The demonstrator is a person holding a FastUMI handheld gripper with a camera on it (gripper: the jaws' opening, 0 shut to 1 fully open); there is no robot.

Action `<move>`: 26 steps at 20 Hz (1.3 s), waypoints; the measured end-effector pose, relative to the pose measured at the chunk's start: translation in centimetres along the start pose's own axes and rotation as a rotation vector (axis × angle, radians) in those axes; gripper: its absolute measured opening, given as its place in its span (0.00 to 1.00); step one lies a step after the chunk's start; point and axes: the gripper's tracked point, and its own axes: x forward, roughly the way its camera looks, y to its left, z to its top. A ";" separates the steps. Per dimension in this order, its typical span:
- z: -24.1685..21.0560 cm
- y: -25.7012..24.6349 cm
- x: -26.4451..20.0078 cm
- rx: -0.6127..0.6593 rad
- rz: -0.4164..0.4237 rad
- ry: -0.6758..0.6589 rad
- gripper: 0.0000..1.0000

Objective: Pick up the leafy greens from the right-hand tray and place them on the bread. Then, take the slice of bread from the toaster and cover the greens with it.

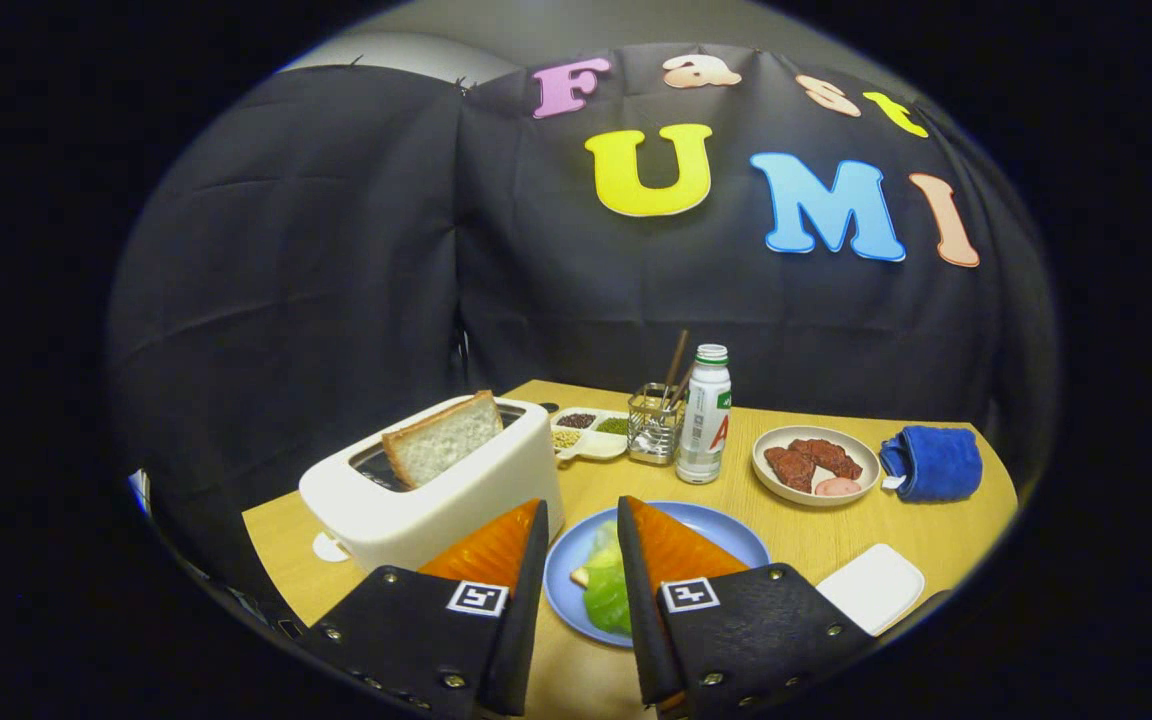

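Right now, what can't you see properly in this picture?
- Bread under the greens on the blue plate: mostly hidden, gripper view, by the leaves and the open gripper.
- Toaster front: behind a finger.
- Divided dish: contents too small.
- White tray: partly behind the gripper's body.

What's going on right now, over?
Gripper open, empty, above blue plate. Greens already on plate. Bread slice in toaster. Path unobstructed.

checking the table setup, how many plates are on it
2: a blue plate with greens, just beyond the open claw, and a beige plate of meat right of the bottle. None seem hidden.
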 end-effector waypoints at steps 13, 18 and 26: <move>1.2 8.9 0.6 -0.050 0.082 -0.032 0.41; 1.1 11.5 3.2 -0.103 0.058 -0.014 0.42; 1.4 9.8 7.1 -0.086 -0.113 -0.040 0.39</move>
